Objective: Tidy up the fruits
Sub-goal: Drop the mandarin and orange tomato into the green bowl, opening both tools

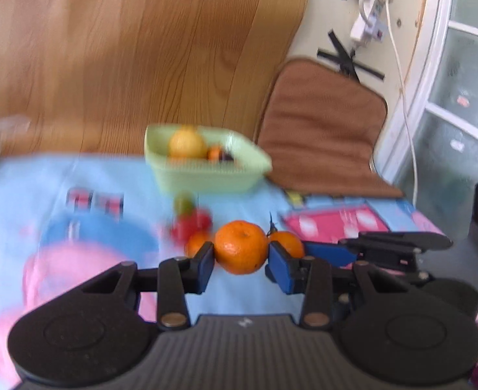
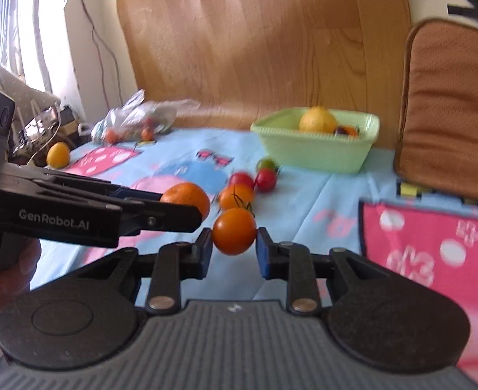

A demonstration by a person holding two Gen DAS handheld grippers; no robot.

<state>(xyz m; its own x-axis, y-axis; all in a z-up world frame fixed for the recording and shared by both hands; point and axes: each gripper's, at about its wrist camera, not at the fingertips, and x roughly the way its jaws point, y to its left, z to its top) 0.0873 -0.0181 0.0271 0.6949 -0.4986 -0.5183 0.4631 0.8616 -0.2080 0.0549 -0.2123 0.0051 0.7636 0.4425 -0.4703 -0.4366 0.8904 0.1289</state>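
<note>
In the left wrist view my left gripper (image 1: 241, 256) is shut on an orange mandarin (image 1: 241, 247), held just above the cloth. Beside it my right gripper (image 1: 310, 248) comes in from the right. In the right wrist view the right gripper (image 2: 234, 243) is shut on an orange tomato (image 2: 234, 230); the left gripper (image 2: 180, 206) with its mandarin (image 2: 187, 196) is at the left. A light green basket (image 2: 316, 154) at the back holds a lemon (image 2: 316, 119) and small dark fruit. Between basket and grippers lie an orange tomato (image 2: 237, 196), red tomatoes (image 2: 266, 178) and a green one (image 2: 266, 163).
The table wears a blue and pink cartoon cloth (image 2: 320, 201). A brown cushioned chair back (image 2: 450, 107) stands close at the right edge. A plastic bag (image 2: 138, 117) with small fruit and a loose lemon (image 2: 58, 154) lie far left. A wooden panel (image 2: 264, 32) rises behind.
</note>
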